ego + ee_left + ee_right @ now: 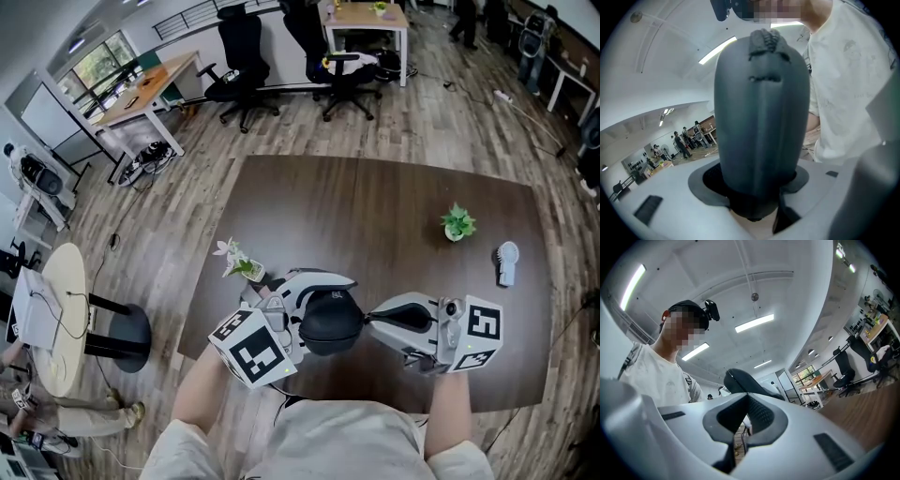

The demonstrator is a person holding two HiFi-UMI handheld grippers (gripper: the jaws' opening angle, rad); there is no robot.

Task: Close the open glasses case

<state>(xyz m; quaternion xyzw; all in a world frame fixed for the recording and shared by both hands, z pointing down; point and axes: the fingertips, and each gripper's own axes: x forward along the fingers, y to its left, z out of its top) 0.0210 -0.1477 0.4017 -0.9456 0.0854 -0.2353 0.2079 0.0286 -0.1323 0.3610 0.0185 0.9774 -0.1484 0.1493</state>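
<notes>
In the head view a dark grey glasses case [332, 326] hangs over the near part of the brown table [375, 216]. My left gripper [309, 298] is shut on it from the left. The left gripper view has the case [761, 117] standing upright between the jaws, a zipper end at its top and a seam down its middle; I cannot tell if the lid is fully shut. My right gripper [373, 320] is shut and empty, its tip just right of the case. Beyond the closed right jaws [740, 427] one dark end of the case [740, 379] shows.
A small green potted plant [457, 223] and a white object [507, 262] sit at the table's right. A white flower in a small pot [238, 260] stands just left of my left gripper. Office chairs [246, 56] and desks stand beyond the table.
</notes>
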